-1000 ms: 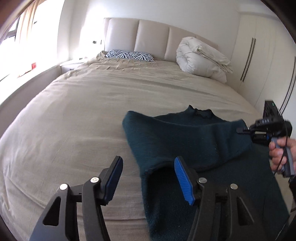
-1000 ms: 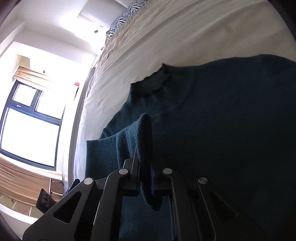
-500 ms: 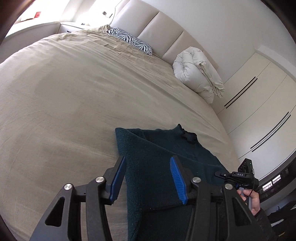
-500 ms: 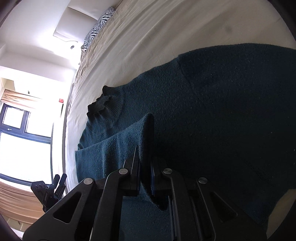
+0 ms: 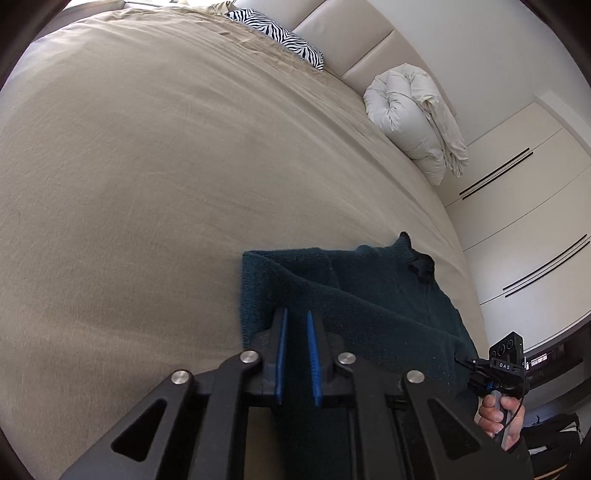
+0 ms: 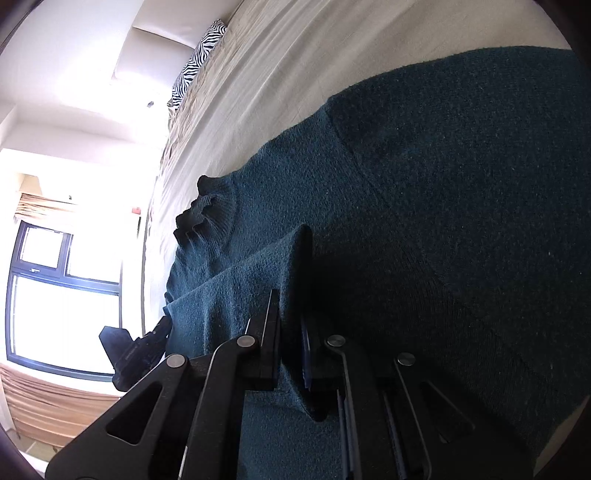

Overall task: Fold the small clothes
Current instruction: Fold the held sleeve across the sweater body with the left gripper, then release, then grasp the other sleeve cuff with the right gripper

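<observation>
A dark teal knit sweater lies on the beige bed, its ribbed collar toward the headboard. My left gripper has its blue pads close together on the sweater's left edge, with fabric between them. My right gripper is shut on a folded sleeve or edge of the sweater and holds it raised over the body. The right gripper also shows at the lower right of the left wrist view, in a hand. The left gripper also shows in the right wrist view.
A zebra-print pillow and a rolled white duvet lie near the padded headboard. White wardrobe doors stand to the right of the bed. A bright window is on the other side.
My left gripper moved onto the sweater's left edge and closed from wide open to nearly shut on the fabric. My right gripper kept its hold and carried the fold across the sweater.
</observation>
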A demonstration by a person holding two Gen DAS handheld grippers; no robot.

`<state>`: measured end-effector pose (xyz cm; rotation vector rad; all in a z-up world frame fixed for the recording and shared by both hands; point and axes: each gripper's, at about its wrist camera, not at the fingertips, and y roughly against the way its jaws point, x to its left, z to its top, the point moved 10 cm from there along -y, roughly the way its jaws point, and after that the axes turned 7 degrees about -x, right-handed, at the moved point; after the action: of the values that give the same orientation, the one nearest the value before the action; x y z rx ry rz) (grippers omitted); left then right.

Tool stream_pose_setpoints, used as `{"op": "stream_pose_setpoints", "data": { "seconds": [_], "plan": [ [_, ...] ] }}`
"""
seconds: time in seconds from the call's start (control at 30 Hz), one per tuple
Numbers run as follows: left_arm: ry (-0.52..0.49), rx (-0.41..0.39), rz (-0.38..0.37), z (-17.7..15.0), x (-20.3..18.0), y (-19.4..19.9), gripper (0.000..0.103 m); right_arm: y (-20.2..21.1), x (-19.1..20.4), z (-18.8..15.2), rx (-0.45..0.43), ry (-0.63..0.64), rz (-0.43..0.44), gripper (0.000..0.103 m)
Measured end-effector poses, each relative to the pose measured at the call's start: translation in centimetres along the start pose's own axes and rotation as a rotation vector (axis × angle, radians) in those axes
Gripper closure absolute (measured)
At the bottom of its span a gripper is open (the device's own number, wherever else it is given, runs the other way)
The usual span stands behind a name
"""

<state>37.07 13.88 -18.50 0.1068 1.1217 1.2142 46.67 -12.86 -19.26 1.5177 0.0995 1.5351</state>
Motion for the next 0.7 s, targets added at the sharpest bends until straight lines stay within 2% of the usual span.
{"op": "stream_pose_setpoints", "data": {
  "seconds": [0.07,0.13,0.27,0.37,0.47,0.53,0.7],
  "plan": [
    [-0.021,0.006,0.004,-0.8,-0.4,0.5,0.091,0.3,-0.3,0.0,-0.004,-0.012,0.007,0.095],
    [-0.059,0.01,0.0,-1.9,-1.1,1.3,0.086,0.9,-0.6,-0.1,-0.014,-0.023,0.012,0.095],
    [-0.14,0.0,0.033,-3.9,-2.0,2.9,0.085,1.6,-0.9,-0.7,-0.028,-0.035,0.003,0.095],
    [-0.174,-0.01,0.05,-4.9,-2.5,3.7,0.08,2.5,-1.3,-1.0,-0.037,-0.041,-0.017,0.095],
    [-0.194,-0.008,0.072,-5.4,-2.4,4.2,0.079,3.4,-1.9,-1.2,-0.054,-0.062,-0.037,0.095],
    [-0.185,0.007,0.085,-5.8,-1.9,4.5,0.074,4.1,-2.3,-1.2,-0.069,-0.074,-0.052,0.095],
    [-0.214,0.004,0.115,-7.1,-1.8,6.7,0.074,6.9,-3.8,-1.5,-0.127,-0.068,-0.123,0.095]
  ]
}}
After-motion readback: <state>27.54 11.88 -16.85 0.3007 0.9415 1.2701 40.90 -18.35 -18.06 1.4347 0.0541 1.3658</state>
